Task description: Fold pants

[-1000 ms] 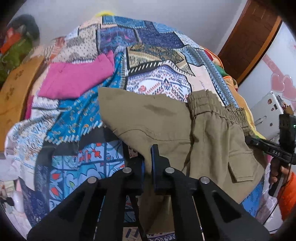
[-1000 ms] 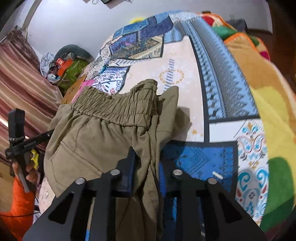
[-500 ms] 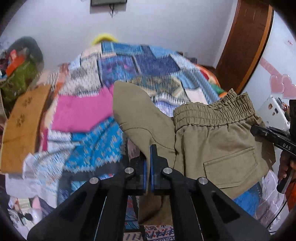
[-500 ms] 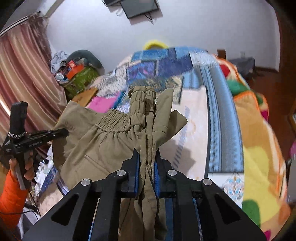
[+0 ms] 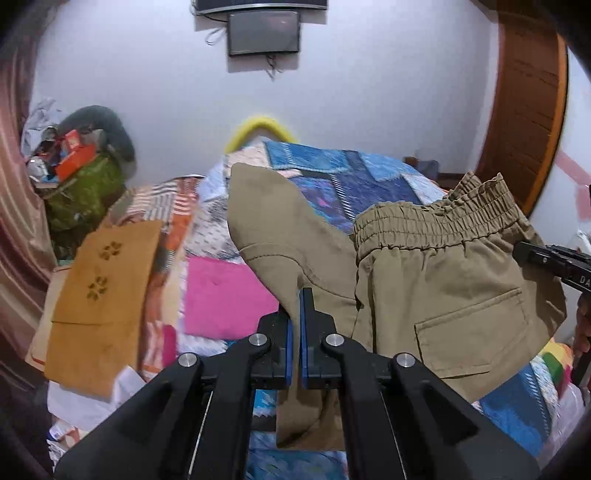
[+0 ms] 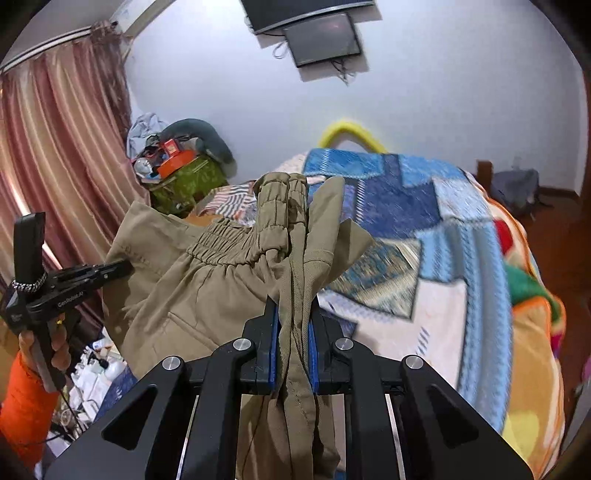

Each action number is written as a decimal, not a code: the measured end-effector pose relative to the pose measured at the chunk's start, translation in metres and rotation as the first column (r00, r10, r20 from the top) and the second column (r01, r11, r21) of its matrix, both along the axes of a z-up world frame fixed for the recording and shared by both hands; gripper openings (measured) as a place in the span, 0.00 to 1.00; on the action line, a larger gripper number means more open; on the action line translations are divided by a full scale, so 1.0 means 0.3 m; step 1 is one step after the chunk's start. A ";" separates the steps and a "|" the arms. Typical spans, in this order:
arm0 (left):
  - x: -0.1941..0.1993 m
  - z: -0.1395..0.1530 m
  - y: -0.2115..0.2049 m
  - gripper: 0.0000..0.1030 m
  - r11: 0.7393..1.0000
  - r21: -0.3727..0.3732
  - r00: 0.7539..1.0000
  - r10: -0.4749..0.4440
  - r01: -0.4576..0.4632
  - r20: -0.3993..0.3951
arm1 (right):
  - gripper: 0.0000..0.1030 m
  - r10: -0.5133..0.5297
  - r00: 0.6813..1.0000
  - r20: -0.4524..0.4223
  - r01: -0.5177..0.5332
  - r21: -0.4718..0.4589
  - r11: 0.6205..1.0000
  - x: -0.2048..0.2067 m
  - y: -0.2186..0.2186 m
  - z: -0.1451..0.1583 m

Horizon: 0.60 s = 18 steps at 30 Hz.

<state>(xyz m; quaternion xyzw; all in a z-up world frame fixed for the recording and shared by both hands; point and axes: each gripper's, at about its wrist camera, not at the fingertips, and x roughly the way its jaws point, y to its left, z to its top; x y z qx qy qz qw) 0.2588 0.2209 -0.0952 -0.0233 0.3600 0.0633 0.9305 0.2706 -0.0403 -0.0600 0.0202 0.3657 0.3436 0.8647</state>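
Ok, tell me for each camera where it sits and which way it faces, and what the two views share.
Left wrist: rides the left gripper, facing along its fingers over the bed toward the wall; shut on the pants. The right gripper enters at the right edge.
Right wrist: rides the right gripper, facing the same wall; shut on bunched pants. The left gripper and hand show at left.
Shared: pants, bed, wall screen.
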 end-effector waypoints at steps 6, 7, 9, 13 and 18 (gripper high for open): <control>0.098 -0.062 0.169 0.02 0.997 0.009 0.997 0.073 -0.073 0.001 | 0.11 0.041 0.999 0.032 -0.040 -0.024 0.999 0.104 0.185 -0.018; 0.113 -0.073 0.195 0.02 0.997 0.009 0.997 0.082 -0.082 -0.001 | 0.11 0.045 0.998 0.036 -0.044 -0.027 0.999 0.118 0.211 -0.024; 0.155 -0.103 0.261 0.02 0.994 0.006 0.994 0.105 -0.105 -0.013 | 0.11 0.057 0.998 0.040 -0.055 -0.039 0.998 0.153 0.273 -0.042; 0.234 -0.166 0.380 0.03 0.989 -0.001 0.988 0.149 -0.149 -0.036 | 0.11 0.074 0.996 0.041 -0.071 -0.055 0.996 0.216 0.382 -0.092; 0.324 -0.289 0.523 0.03 0.982 -0.047 0.981 0.177 -0.181 -0.074 | 0.11 0.082 0.996 0.021 -0.080 -0.075 0.994 0.288 0.503 -0.180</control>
